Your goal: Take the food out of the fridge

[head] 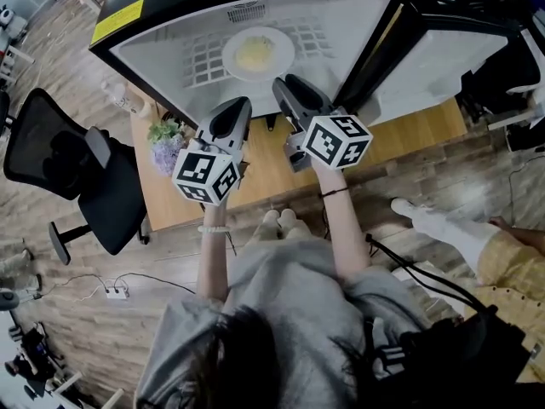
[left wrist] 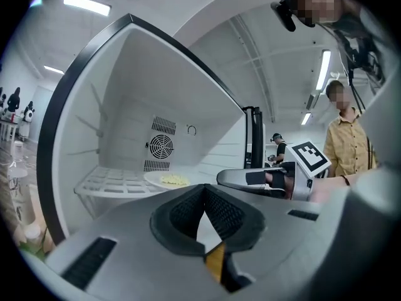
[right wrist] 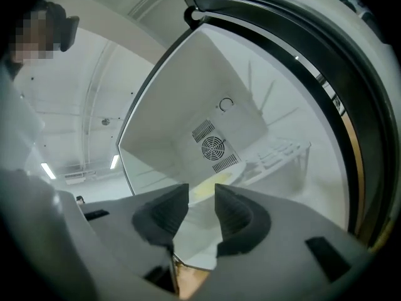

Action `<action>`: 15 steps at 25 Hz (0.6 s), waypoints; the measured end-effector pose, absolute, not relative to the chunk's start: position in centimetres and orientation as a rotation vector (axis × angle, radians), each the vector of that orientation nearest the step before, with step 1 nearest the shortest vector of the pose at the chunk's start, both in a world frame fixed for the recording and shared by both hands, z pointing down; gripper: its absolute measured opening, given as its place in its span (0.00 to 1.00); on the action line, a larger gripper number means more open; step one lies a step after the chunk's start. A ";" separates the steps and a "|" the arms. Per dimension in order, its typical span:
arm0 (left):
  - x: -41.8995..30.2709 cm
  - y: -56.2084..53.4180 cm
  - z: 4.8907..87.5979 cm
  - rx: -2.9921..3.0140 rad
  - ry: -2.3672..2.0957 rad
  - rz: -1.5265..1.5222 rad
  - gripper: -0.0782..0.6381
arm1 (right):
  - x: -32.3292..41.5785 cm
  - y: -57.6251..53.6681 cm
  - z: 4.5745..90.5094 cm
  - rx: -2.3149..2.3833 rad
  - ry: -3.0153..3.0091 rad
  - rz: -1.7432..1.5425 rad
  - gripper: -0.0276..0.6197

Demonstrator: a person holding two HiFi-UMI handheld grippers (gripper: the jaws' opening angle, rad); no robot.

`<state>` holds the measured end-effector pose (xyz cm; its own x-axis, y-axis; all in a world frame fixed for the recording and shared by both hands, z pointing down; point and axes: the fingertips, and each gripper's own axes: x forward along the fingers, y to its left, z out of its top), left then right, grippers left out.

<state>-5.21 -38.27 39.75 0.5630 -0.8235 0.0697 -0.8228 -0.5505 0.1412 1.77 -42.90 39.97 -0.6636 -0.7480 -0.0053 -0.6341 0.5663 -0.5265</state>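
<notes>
The fridge (head: 136, 11) stands open on a wooden table, its white inside lit. A white plate of yellow food (head: 258, 52) rests on the wire shelf (left wrist: 106, 184) inside, in front of the fan grille. My left gripper (head: 241, 107) points level at the opening, short of the shelf, with its tips (left wrist: 204, 188) touching and nothing between them. Just right of it, my right gripper (head: 283, 83) has its jaws (right wrist: 201, 193) apart and empty. The plate (right wrist: 233, 173) shows beyond that gap, untouched. The right gripper (left wrist: 250, 178) also appears in the left gripper view.
A black office chair (head: 77, 177) and a pot of purple flowers (head: 168, 143) stand left of the wooden table (head: 400, 135). A person in a yellow shirt (left wrist: 351, 143) stands at the right. A power strip (head: 115, 292) lies on the floor.
</notes>
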 end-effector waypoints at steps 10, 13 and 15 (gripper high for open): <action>-5.5 -39.8 40.4 2.634 -1.389 0.016 0.12 | 1.7 -45.4 41.7 -1.079 2.318 -1.126 0.28; -5.6 -40.0 40.5 2.635 -1.387 0.016 0.12 | 1.3 -45.9 42.1 -1.053 2.253 -1.213 0.28; -5.8 -40.2 40.5 2.636 -1.389 0.018 0.12 | 1.1 -46.2 42.2 -1.042 2.224 -1.247 0.28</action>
